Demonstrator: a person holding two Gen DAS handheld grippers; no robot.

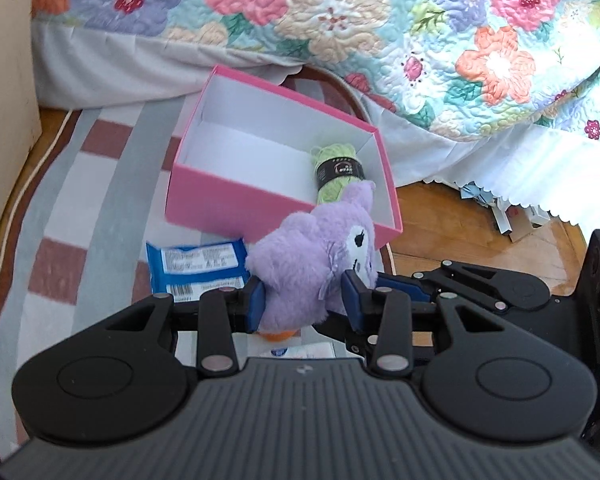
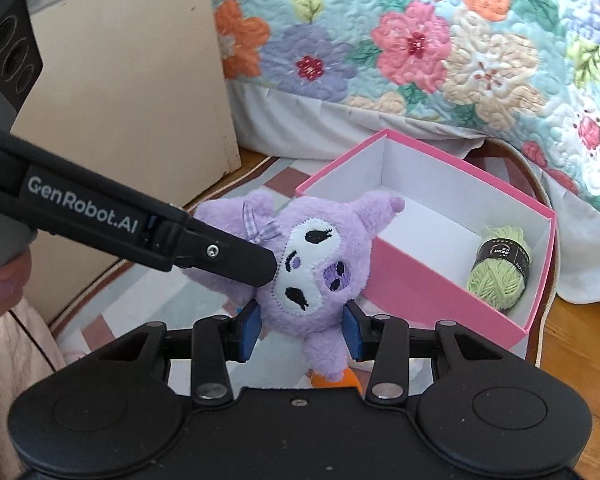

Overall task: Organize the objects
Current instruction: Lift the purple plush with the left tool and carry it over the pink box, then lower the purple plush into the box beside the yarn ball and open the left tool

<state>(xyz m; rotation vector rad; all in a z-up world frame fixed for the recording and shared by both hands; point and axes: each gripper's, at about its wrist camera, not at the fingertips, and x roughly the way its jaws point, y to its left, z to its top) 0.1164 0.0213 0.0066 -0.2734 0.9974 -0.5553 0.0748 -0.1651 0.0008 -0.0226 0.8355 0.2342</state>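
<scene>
A purple plush toy (image 1: 304,252) with a white face hangs above the rug, just in front of the pink box (image 1: 268,204). My left gripper (image 1: 304,300) is shut on its body, blue pads pressing both sides. From the right, a finger of the right gripper (image 1: 404,282) reaches the toy's face side. In the right wrist view my right gripper (image 2: 304,328) is shut on the plush toy (image 2: 320,264) below its face, and the left gripper's finger (image 2: 236,256) presses its left side. A green yarn ball (image 2: 500,268) lies in the pink box (image 2: 420,280).
A blue packet (image 1: 200,268) lies on the striped rug (image 1: 80,200) before the box. A floral quilt (image 1: 380,20) hangs over the bed behind. A cardboard box (image 2: 132,80) stands at the left. A person's hand (image 2: 0,288) holds the left gripper. Wooden floor (image 1: 460,232) shows at the right.
</scene>
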